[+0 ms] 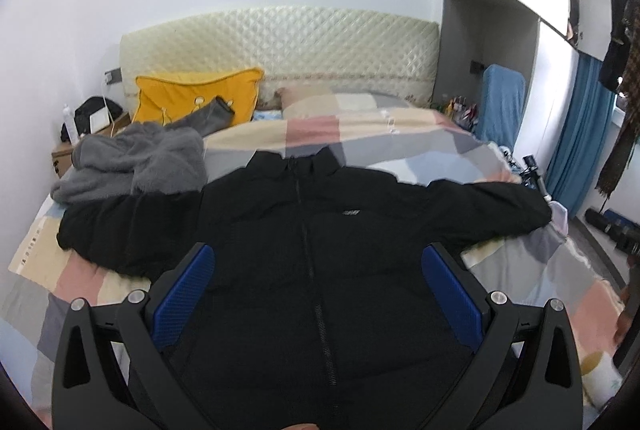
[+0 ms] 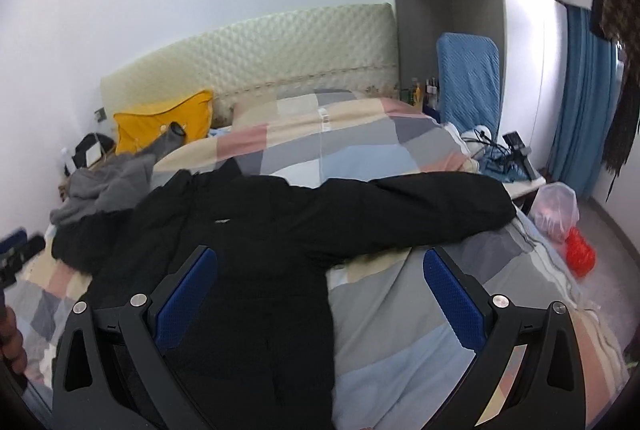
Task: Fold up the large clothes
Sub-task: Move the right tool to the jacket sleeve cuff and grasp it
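A large black zip-up jacket (image 1: 320,230) lies spread flat, front up, on the patchwork quilt of the bed (image 1: 360,133), collar toward the headboard and both sleeves stretched out sideways. My left gripper (image 1: 318,254) hovers open and empty over the jacket's chest, above the zip. In the right wrist view the jacket (image 2: 248,242) fills the left half, its right sleeve (image 2: 420,201) reaching toward the bed's right edge. My right gripper (image 2: 320,258) is open and empty above the jacket's right side and armpit. The other gripper shows at that view's left edge (image 2: 16,254).
A grey fleece garment (image 1: 136,161) is heaped by the jacket's left sleeve. A yellow pillow (image 1: 196,97) leans on the cream headboard (image 1: 280,45). A nightstand (image 1: 64,153) stands at left. A blue chair (image 2: 468,81), desk clutter and a plastic bag (image 2: 556,205) sit right of the bed.
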`<action>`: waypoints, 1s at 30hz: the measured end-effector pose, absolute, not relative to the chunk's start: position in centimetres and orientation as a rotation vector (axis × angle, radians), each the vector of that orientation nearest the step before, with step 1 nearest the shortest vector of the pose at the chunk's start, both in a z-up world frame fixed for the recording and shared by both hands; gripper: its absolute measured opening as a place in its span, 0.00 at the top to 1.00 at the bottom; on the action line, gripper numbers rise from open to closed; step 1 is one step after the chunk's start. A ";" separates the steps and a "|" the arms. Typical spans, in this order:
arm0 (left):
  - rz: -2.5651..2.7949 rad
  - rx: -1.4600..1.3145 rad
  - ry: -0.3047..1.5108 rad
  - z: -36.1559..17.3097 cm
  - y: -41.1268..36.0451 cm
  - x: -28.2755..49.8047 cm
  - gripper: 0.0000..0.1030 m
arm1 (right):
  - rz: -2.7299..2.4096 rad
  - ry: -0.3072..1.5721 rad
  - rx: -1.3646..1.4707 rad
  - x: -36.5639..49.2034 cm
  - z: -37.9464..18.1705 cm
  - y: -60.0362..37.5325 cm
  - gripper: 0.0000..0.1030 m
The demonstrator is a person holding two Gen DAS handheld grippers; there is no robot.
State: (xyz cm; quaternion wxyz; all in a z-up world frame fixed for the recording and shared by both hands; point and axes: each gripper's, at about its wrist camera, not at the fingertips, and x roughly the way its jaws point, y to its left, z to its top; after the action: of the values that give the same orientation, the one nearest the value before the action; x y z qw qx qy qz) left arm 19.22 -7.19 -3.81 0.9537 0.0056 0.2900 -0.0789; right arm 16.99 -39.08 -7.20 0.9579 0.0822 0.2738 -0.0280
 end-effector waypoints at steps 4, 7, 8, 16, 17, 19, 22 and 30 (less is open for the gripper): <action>-0.163 0.022 0.623 -6.3 -6.4 20.3 0.00 | -0.031 0.518 0.237 18.4 -8.3 -42.2 0.00; -0.169 0.014 0.643 -8.3 -5.9 21.0 0.00 | -0.047 0.504 0.220 20.3 -9.4 -44.6 0.00; -0.166 0.010 0.644 -8.8 -5.7 21.2 0.00 | -0.079 0.500 0.217 21.0 -9.9 -45.4 0.00; -0.145 -0.065 0.688 -12.5 -4.0 23.3 0.00 | -0.131 0.535 0.443 26.6 -17.1 -55.1 0.02; -0.141 -0.070 0.695 -12.9 -3.8 23.5 0.00 | -0.147 0.541 0.484 27.1 -18.1 -56.5 0.06; -0.132 -0.075 0.703 -13.4 -3.6 23.9 0.00 | -0.190 0.536 0.608 28.0 -20.1 -60.0 0.13; -0.119 -0.097 0.721 -14.2 -3.1 24.5 0.00 | -0.266 0.533 0.797 28.7 -23.2 -64.6 0.20; -0.091 -0.124 0.777 -16.0 -3.0 26.2 0.00 | -0.382 0.559 0.905 31.4 -27.8 -70.0 0.25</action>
State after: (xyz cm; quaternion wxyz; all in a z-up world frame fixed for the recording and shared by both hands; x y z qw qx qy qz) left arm 26.22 -2.98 -16.05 0.9225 -0.0606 0.3785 -0.0445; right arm 31.38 -70.04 -27.81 0.8446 0.4286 0.2649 -0.1809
